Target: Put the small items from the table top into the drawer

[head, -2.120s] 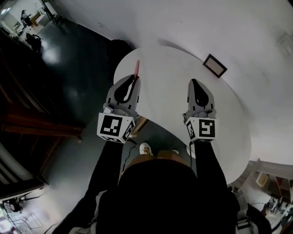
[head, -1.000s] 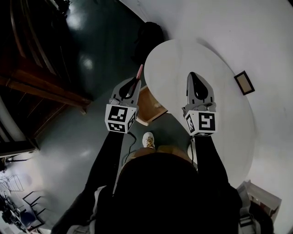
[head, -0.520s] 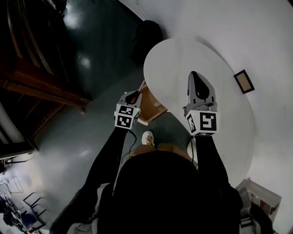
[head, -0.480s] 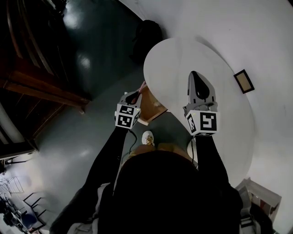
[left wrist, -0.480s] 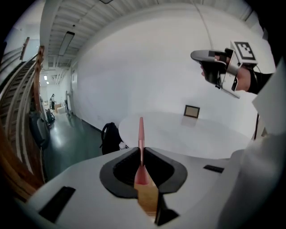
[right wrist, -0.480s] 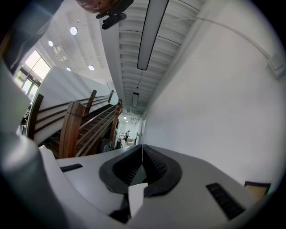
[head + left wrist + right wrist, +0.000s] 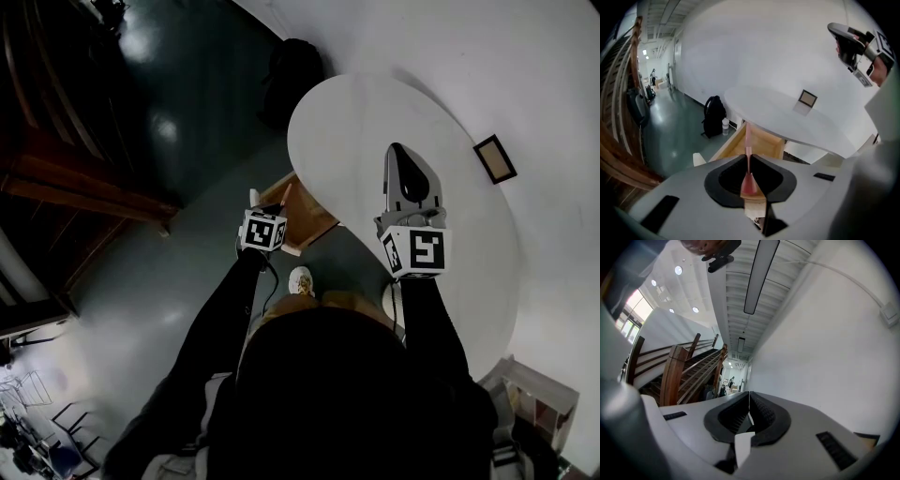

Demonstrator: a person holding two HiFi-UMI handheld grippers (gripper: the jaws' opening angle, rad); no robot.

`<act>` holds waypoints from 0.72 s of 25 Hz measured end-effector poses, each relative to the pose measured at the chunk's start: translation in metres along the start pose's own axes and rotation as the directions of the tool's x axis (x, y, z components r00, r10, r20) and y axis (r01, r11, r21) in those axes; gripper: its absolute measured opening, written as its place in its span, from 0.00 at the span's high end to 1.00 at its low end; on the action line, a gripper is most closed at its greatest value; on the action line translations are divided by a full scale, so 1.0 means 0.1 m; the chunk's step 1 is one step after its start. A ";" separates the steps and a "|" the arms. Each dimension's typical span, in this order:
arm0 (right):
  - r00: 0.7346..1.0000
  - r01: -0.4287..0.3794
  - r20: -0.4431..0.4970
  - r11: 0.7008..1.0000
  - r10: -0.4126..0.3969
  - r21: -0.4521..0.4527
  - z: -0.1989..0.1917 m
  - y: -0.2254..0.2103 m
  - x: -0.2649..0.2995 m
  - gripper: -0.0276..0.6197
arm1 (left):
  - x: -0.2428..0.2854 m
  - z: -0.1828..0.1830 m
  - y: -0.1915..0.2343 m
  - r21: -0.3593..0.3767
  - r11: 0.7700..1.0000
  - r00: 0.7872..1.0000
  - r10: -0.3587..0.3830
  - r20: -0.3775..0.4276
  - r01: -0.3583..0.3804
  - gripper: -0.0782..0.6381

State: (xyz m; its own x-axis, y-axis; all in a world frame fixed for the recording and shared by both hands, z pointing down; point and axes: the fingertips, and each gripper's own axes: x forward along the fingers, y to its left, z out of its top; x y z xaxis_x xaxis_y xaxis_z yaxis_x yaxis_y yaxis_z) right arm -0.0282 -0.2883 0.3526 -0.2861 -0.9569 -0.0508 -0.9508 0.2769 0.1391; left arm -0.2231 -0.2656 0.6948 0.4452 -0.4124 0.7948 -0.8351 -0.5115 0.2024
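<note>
Pink stick (image 7: 746, 136) was clamped in the left gripper (image 7: 748, 159), long axis running out past the tips, angled down toward the open wooden drawer (image 7: 729, 143) just beyond and below, under the left edge of the white table (image 7: 375, 122). Right gripper (image 7: 749, 404) was closed, empty, farther off over the table.

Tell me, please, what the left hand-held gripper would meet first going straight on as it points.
Probably the open wooden drawer under the table edge: the left hand-held gripper points into it, and the pink stick it grips would touch first, though depth is unclear.
</note>
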 end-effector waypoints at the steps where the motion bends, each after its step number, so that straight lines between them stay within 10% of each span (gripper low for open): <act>1: 1.000 0.000 0.001 1.000 0.000 -0.005 0.00 0.00 -0.01 0.91 | 0.02 -0.04 0.01 -0.015 1.000 1.000 -0.006 -0.018 0.006 0.81; 10: 1.000 0.017 -0.004 1.000 -0.017 -0.015 0.02 -0.04 -0.11 0.91 | 0.11 -0.08 0.03 -0.051 0.998 0.999 -0.025 -0.021 0.024 0.81; 13: 1.000 0.021 -0.004 1.000 -0.021 -0.015 0.02 -0.04 -0.13 0.91 | 0.12 -0.08 0.11 -0.078 0.997 1.000 -0.002 0.002 0.003 0.57; 18: 1.000 0.028 -0.004 0.999 -0.028 -0.020 0.04 -0.05 -0.13 0.91 | 0.08 -0.13 0.15 -0.063 0.998 1.000 0.009 -0.014 -0.010 0.56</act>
State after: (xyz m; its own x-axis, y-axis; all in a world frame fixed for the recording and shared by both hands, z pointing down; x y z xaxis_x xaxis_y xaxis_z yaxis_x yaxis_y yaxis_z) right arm -0.0203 -0.2764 0.3488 -0.2591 -0.9645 -0.0510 -0.9557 0.2484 0.1577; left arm -0.2360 -0.2671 0.7117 0.4331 -0.4065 0.8045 -0.8580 -0.4592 0.2299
